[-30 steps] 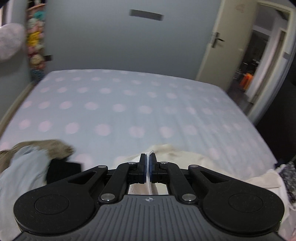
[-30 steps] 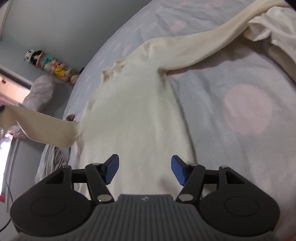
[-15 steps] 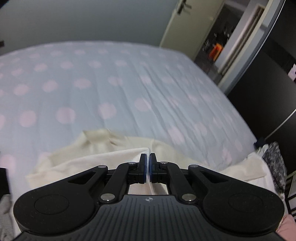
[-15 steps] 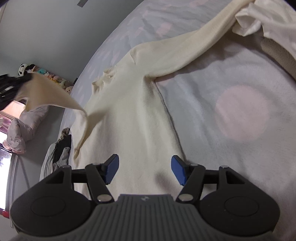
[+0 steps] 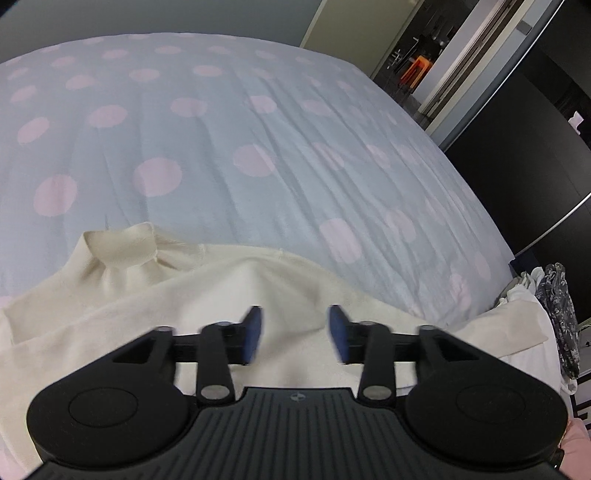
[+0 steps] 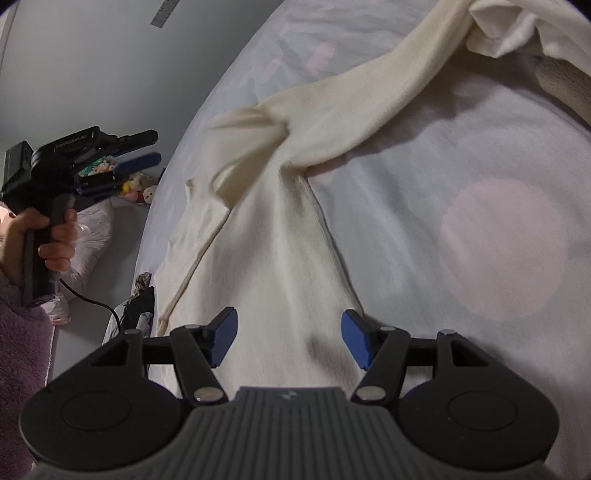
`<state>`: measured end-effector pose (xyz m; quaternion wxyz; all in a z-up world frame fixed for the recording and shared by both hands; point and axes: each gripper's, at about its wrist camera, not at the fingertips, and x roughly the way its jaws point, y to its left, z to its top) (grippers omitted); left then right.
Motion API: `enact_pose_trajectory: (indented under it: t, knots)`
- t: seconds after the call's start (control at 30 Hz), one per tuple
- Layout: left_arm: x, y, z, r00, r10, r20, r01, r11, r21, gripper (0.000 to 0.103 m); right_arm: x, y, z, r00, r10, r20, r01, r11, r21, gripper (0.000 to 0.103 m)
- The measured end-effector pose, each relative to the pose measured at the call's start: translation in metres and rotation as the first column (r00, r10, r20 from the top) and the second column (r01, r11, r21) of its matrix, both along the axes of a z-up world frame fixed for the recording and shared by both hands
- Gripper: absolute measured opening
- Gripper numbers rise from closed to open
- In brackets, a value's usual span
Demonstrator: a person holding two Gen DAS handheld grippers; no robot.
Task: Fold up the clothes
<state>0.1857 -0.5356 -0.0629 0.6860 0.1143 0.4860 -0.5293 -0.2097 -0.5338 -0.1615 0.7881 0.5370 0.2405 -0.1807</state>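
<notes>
A cream turtleneck sweater (image 5: 221, 295) lies flat on the spotted bed (image 5: 258, 147), its collar (image 5: 122, 247) toward the far side. My left gripper (image 5: 295, 332) hovers over the sweater's chest; its jaws are opening and nothing is pinched between them. From the right wrist view, that left gripper (image 6: 136, 160) is held in a hand at the left, and one sleeve (image 6: 243, 162) drops loosely across the chest. The other sleeve (image 6: 388, 88) stretches out to the upper right. My right gripper (image 6: 288, 339) stands open above the sweater's lower body, holding nothing.
A heap of other clothes (image 5: 554, 314) sits at the bed's right edge, and a white garment (image 6: 517, 26) lies by the outstretched sleeve's end. Dark clothes (image 6: 140, 306) lie past the sweater's left side. An open doorway (image 5: 424, 55) lies beyond the bed.
The left gripper came down over the sweater with the sleeve pinched, then let it go; the sleeve now falls across the chest. The right gripper barely shifted.
</notes>
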Motion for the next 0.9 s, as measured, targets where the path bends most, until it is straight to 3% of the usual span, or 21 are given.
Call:
enact_pose_trajectory:
  t: [0.13,0.33,0.43,0.47,0.6,0.77,0.9]
  knots:
    - [0.003,0.032,0.001,1.0,0.026,0.012,-0.025,1.0,-0.014,0.042,0.006,0.002,0.007,1.0,0.008,-0.013,-0.009,0.999,-0.054,0.066]
    - [0.004,0.117,-0.001,0.983,0.047,0.178,-0.052,0.998,0.023,0.042,0.022,0.005,0.026,0.996,0.044,-0.078,-0.058,0.981,-0.184,0.059]
    - [0.007,0.163,-0.011,0.965,0.063,0.255,-0.081,0.995,0.063,0.042,0.029,-0.004,0.033,0.994,0.041,-0.106,-0.065,0.969,-0.237,0.056]
    - [0.008,0.177,-0.015,0.958,0.066,0.281,-0.091,0.993,0.079,0.042,0.034,-0.009,0.037,0.994,0.031,-0.108,-0.058,0.964,-0.259,0.051]
    - [0.008,0.209,-0.034,0.93,0.035,0.366,-0.105,0.98,0.172,0.042,0.062,-0.025,0.051,0.99,-0.001,-0.143,-0.052,0.93,-0.364,0.048]
    - [-0.001,0.216,-0.059,0.893,-0.047,0.448,-0.069,0.969,0.239,0.042,0.109,-0.042,0.059,0.973,-0.027,-0.23,-0.098,0.852,-0.514,0.045]
    - [-0.008,0.208,-0.079,0.862,-0.112,0.494,-0.045,0.955,0.294,0.042,0.149,-0.045,0.053,0.94,-0.029,-0.341,-0.214,0.728,-0.652,0.045]
